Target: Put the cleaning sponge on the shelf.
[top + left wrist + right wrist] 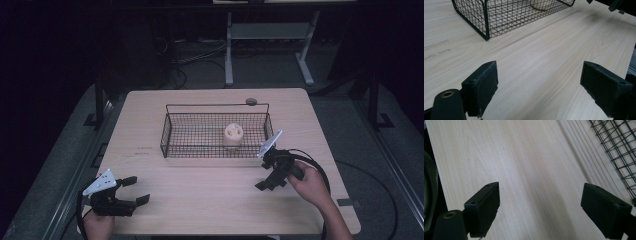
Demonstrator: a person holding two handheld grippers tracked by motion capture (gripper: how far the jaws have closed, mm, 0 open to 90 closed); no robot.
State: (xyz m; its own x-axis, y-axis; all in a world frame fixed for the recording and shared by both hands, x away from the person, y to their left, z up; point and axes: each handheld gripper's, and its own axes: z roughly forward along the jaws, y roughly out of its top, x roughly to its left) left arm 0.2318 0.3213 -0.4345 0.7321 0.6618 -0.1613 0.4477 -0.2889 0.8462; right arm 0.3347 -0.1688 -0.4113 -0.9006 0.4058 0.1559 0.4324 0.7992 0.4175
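On the pale wooden counter [210, 200], toward its far middle, a black wire basket [172, 131] holding 1 cream round object [233, 133] in its right half, standing on the mesh floor. At the near left corner, the left gripper [136, 190] released, jaws spread wide over bare wood, nothing between. Just beside the basket's near right corner, the right gripper [266, 183], likewise released and empty, hand [311, 182] behind it.

So there's a black wire basket [175, 134] sitting toward the far middle of the light wood table [210, 200], long side facing the person, thin handle bar up along the back. Inside, right of center, a small cream-colored cup-shaped thing [233, 135] stands upright on the mesh floor.
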